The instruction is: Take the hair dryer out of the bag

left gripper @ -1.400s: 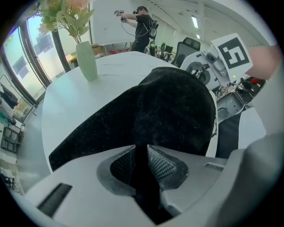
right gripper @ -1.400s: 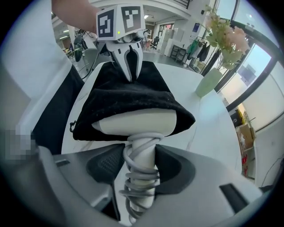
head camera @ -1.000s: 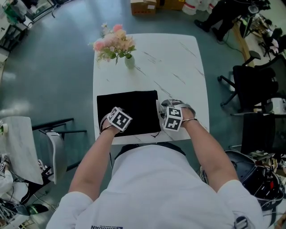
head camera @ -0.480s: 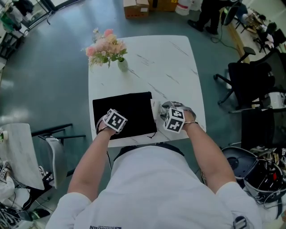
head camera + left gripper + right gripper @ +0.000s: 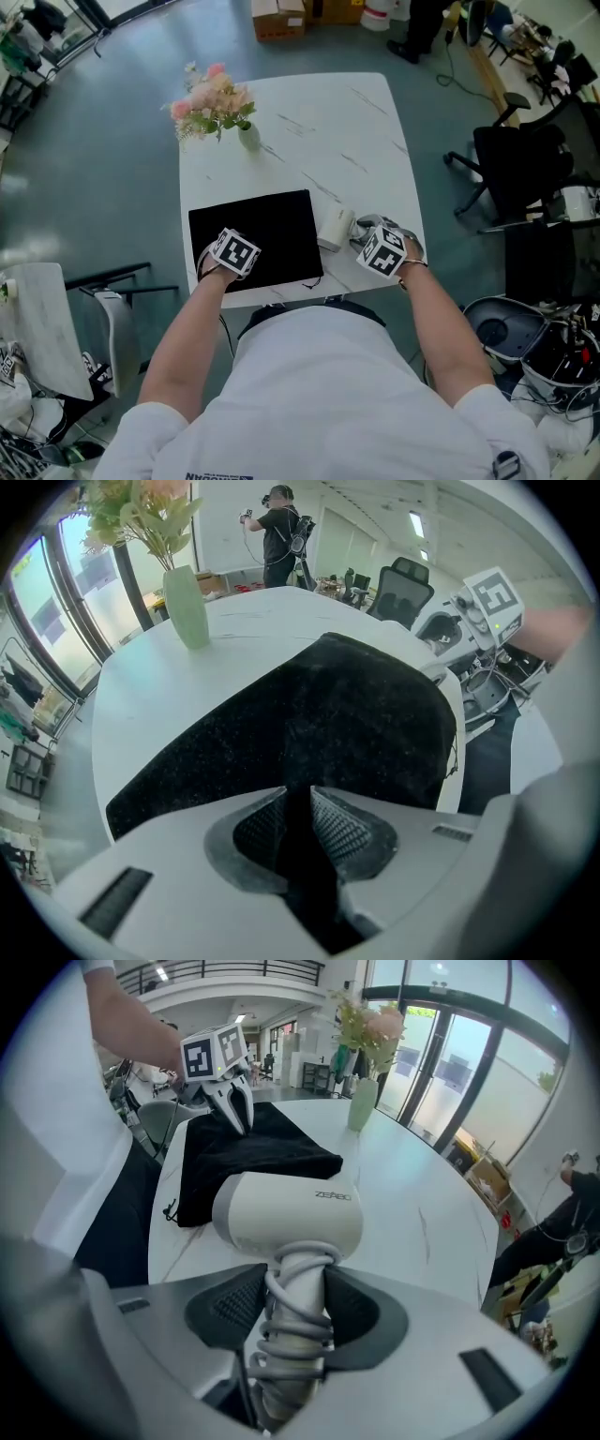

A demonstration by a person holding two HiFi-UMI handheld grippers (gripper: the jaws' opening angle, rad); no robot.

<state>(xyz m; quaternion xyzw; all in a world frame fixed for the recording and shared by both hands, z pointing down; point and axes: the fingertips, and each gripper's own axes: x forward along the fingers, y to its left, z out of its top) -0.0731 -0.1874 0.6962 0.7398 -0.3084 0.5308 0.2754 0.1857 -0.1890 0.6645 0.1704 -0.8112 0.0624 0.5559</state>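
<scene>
The black bag lies flat at the table's near left. My left gripper is shut on its near edge; in the left gripper view black fabric fills the gap between the pads. The white hair dryer lies just right of the bag, outside it. My right gripper is shut on its handle. In the right gripper view the dryer points away, its cord-wrapped handle squeezed between the pads, whose jaws have just been closing a little on it. The bag and left gripper show behind.
A green vase with pink flowers stands at the far left of the white marble table. A black office chair is to the right, another chair to the left. The table's near edge runs just below both grippers.
My right gripper has moved right, away from the bag, with the hair dryer in it. The dryer's white body now shows clear of the bag. The left gripper has stayed on the bag.
</scene>
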